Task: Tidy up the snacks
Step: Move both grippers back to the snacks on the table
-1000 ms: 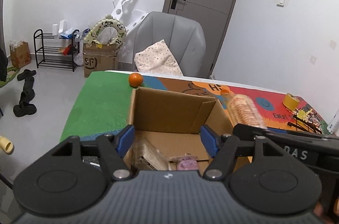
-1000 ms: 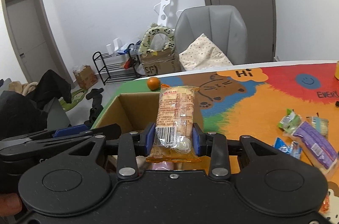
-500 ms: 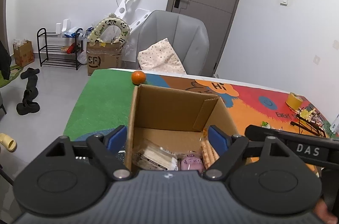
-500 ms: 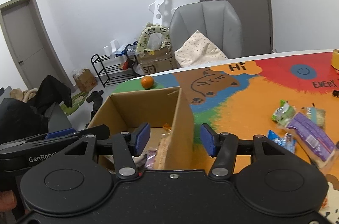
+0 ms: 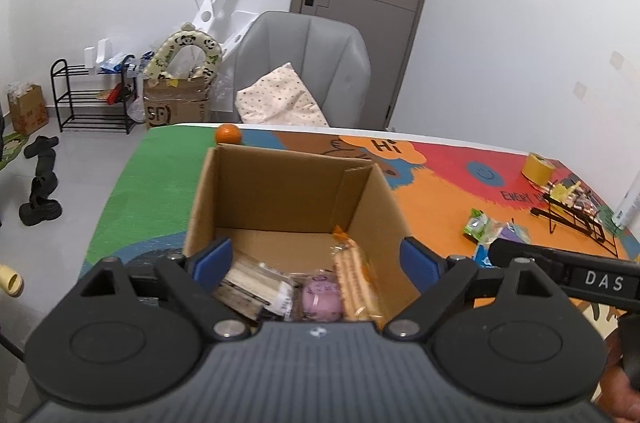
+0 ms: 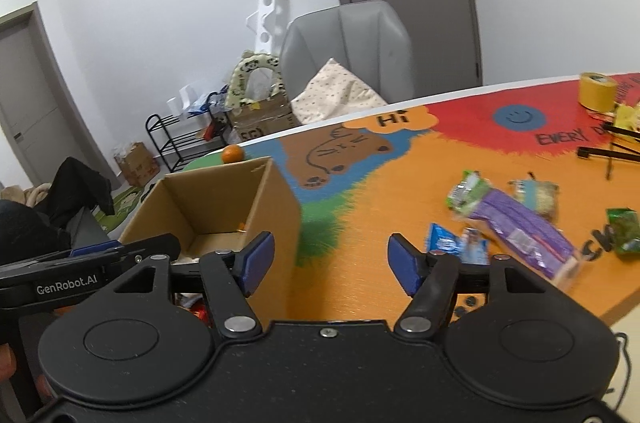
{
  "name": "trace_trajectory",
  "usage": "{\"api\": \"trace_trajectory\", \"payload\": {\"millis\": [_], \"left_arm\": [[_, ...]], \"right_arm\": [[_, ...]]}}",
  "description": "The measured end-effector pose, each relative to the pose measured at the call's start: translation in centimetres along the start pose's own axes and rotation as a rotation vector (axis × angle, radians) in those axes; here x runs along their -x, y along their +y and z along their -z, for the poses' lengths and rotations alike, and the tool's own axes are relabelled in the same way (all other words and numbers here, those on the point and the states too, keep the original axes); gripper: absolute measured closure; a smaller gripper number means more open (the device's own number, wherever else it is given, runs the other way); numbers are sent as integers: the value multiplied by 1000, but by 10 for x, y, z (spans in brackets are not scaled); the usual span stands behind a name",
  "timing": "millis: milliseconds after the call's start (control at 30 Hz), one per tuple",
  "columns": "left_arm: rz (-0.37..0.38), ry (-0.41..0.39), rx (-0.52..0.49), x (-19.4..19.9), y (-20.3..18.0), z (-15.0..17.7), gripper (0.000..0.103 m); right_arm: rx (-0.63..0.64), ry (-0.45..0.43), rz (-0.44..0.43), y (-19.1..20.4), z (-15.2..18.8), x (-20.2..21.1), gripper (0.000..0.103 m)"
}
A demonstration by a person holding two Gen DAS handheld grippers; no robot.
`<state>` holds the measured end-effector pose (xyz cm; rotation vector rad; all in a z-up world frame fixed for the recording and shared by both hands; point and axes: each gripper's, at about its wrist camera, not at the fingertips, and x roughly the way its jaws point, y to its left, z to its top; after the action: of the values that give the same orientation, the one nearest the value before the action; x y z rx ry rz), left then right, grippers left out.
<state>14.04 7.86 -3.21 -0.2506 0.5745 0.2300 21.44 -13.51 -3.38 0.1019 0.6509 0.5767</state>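
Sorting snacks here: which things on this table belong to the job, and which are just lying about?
Job:
open brown cardboard box
orange-wrapped biscuit pack inside it
round purple snack inside it
purple snack packet on the table
blue wrapped snack
green wrapped snack

Lying about:
small orange fruit
yellow tape roll
black wire stand

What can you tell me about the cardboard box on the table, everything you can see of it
The cardboard box is plain brown corrugated card, open at the top, with a flap folded down against its inner right wall. It stands upright on the colourful table mat, near the green end, with an orange just behind it. Inside lie several wrapped snacks: a long biscuit pack against the right wall, a pink round item and a pale packet. The left tool frames it without touching, its jaws opening.
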Motion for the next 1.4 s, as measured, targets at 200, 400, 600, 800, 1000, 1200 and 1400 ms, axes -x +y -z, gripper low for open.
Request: {"api": "trace_trajectory", "payload": {"millis": [200,400,600,800,1000,1200,1400], "left_arm": [[34,0,-2,-1,-15,2,12],[72,-3,-24,-1,-37,6,12],[105,6,-41,-4,-55,10,12],[149,18,-67,-8,-75,15,12],[178,31,-95,-13,-93,19,12],[192,43,-111,-19,-108,23,11],[209,49,-141,-21,-127,27,10]], "right_arm": [[-18,-18,38,-20,3,13,28],[-45,-24,81,-44,7,25,28],[-63,-22,120,-64,12,36,28],[-79,-25,155,-79,16,46,28],[-98,-21,182,-97,19,53,24],[-117,-27,201,-114,23,61,19],[-148,-34,211,-132,27,67,9]]}}
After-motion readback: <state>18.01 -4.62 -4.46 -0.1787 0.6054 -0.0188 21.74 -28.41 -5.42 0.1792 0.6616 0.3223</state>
